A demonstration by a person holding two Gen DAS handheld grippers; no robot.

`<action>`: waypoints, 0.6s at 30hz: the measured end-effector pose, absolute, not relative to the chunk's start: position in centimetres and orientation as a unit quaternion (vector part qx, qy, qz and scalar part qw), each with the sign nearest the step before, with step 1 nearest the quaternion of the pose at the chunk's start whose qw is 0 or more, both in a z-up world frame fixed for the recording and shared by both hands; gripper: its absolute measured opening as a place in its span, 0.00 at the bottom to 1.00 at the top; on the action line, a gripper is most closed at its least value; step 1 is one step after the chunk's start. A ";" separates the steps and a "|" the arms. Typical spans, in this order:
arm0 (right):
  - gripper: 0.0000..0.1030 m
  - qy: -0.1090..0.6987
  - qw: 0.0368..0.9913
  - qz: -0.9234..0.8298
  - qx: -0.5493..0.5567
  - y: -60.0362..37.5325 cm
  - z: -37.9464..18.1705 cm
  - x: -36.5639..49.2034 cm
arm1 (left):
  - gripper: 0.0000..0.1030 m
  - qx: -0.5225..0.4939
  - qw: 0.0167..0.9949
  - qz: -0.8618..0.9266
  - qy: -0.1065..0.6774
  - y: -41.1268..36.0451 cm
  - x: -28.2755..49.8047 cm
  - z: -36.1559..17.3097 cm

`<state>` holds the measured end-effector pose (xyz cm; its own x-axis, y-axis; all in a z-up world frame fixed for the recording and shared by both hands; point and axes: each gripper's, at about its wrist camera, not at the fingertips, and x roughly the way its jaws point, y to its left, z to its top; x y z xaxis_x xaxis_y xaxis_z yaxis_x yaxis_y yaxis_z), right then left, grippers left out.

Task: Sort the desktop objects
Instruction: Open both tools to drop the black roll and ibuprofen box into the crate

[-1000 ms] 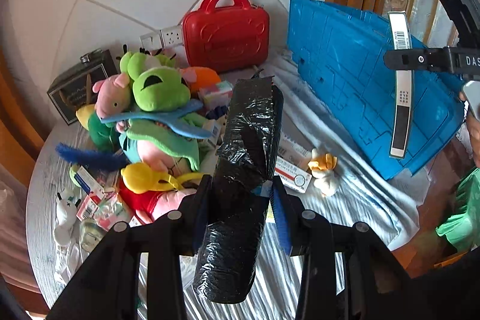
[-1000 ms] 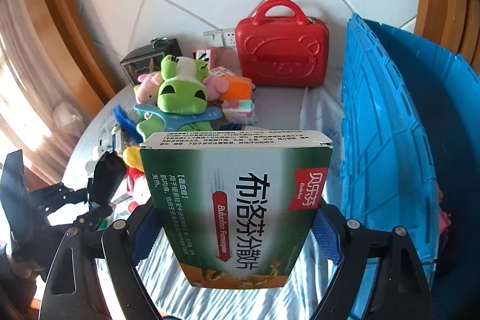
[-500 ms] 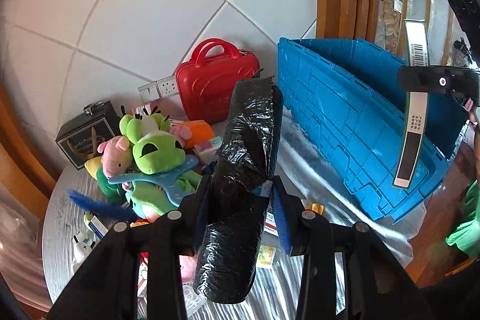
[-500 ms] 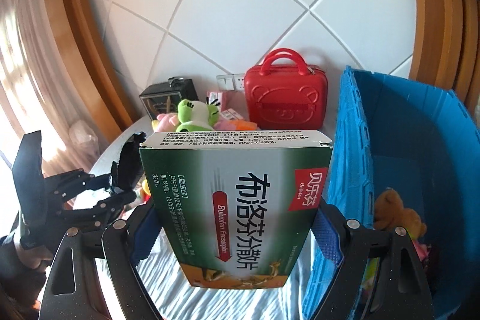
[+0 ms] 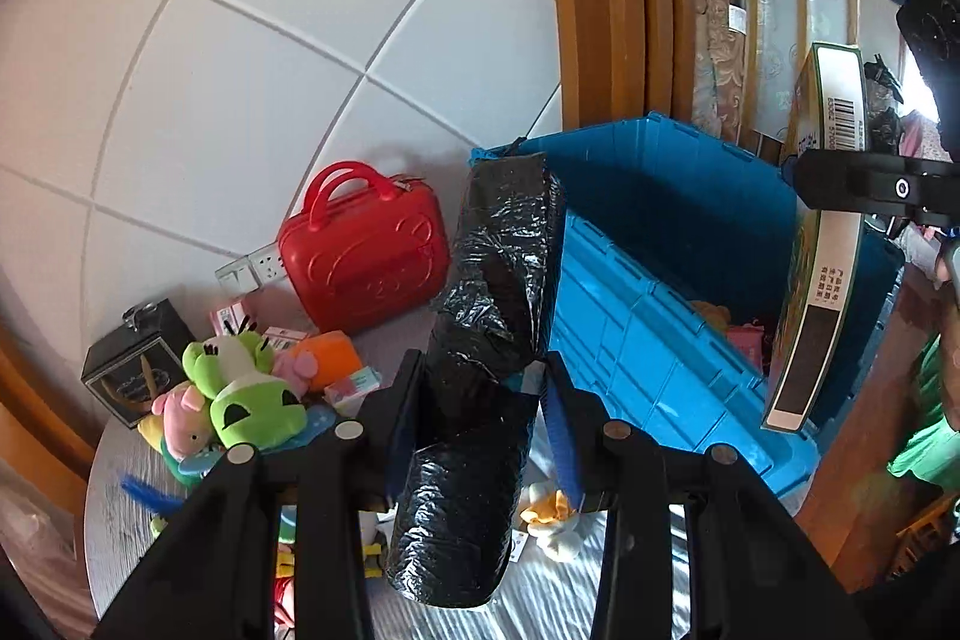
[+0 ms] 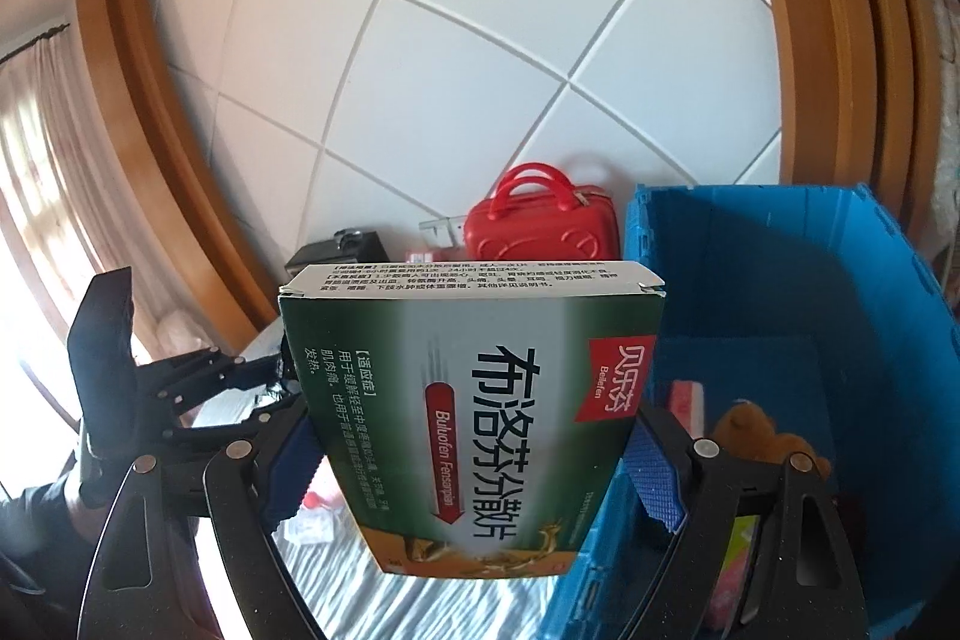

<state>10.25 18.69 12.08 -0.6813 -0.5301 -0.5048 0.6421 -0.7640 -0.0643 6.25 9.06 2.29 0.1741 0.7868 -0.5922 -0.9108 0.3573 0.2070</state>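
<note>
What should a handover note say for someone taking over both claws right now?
Left claw: shut on a black plastic-wrapped roll, held above the table.
Right claw: shut on a green medicine box, held at the blue crate.
Done: a brown plush toy and a pink pack already lie in the crate.
Left: drop both held items where they belong, probably the crate; then the green frog plush, pink pig plush, small boxes, red case and black box remain on the table.
</note>
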 end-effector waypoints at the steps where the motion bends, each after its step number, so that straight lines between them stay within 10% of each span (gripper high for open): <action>1: 0.84 0.114 0.320 -0.911 0.233 19.2 12.5 10.2 | 0.36 -0.091 0.763 0.554 0.319 9.3 7.1 2.5; 18: 0.84 0.069 0.219 -0.951 0.206 28.2 17.4 7.7 | 0.36 -0.045 0.810 0.488 0.321 13.6 18.8 4.4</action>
